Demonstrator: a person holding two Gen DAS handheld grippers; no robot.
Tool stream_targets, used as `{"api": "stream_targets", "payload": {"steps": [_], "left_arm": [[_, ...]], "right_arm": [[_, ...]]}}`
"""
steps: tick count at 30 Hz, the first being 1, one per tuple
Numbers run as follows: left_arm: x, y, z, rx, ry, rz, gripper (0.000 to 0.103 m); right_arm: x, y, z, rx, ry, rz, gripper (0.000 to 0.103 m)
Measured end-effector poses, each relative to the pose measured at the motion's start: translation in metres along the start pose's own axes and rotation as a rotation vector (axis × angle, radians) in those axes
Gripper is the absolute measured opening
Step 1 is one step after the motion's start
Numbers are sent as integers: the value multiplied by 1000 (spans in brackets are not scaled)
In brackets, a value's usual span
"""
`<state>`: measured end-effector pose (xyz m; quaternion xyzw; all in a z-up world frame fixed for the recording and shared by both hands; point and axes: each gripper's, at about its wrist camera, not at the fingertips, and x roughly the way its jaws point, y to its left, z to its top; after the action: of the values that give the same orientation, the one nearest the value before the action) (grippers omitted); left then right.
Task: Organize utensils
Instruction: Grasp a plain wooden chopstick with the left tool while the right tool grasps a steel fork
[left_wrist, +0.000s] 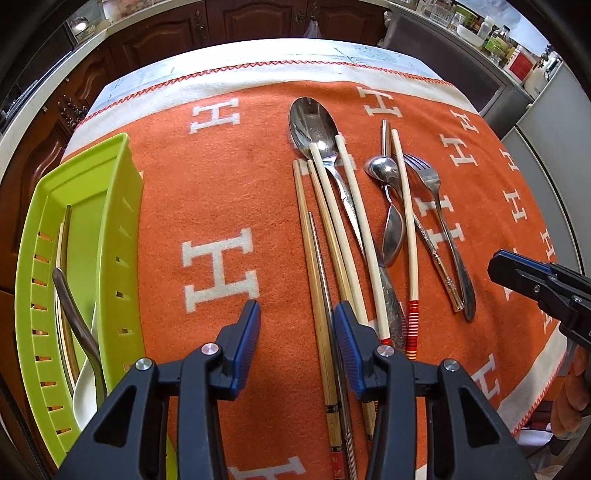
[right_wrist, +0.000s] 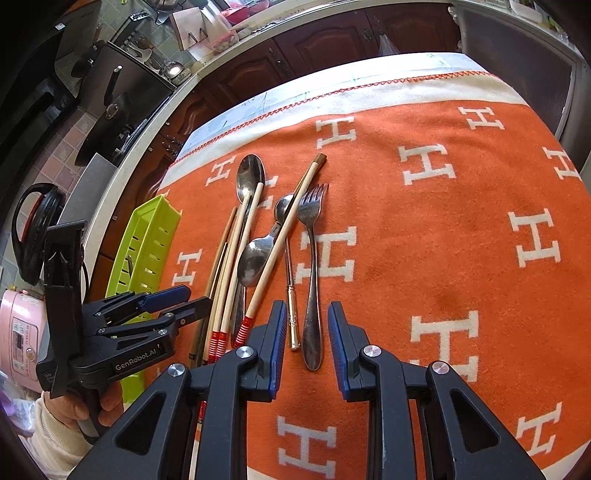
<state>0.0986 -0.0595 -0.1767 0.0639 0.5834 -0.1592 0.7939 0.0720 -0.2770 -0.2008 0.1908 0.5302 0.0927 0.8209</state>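
Observation:
Utensils lie in a loose pile on the orange cloth (left_wrist: 221, 177): a large spoon (left_wrist: 314, 125), a fork (left_wrist: 439, 206), smaller spoons (left_wrist: 384, 170), bamboo chopsticks (left_wrist: 314, 266) and cream chopsticks with red-striped ends (left_wrist: 406, 229). My left gripper (left_wrist: 297, 328) is open, its jaws astride the bamboo and metal chopsticks. My right gripper (right_wrist: 307, 332) is open over the fork handle (right_wrist: 313, 295) and a thin silver handle (right_wrist: 291, 306). A green slotted tray (left_wrist: 110, 229) at the left holds a few utensils (left_wrist: 74, 306).
The tray also shows in the right wrist view (right_wrist: 147, 240), behind the left gripper (right_wrist: 177, 302). The right gripper's tip (left_wrist: 517, 273) shows at the right of the left wrist view. Wooden cabinets (left_wrist: 221, 22) and a cluttered counter (right_wrist: 129, 74) lie beyond the table.

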Motion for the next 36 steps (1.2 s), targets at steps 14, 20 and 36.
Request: {"api": "stream_targets", "payload": {"steps": [14,20,36], "left_arm": [[-3,23,-1,-100,-1,-99,40],[-1,6,-1,-39,-17,-5,40],[-2,-3,-10,-6,-110,101,12]], "right_arm": [[2,0,1,1,0,7,24],[3,-1,0,-1,-6,9,24],[16,-1,10,-18,-5,-17,24]]}}
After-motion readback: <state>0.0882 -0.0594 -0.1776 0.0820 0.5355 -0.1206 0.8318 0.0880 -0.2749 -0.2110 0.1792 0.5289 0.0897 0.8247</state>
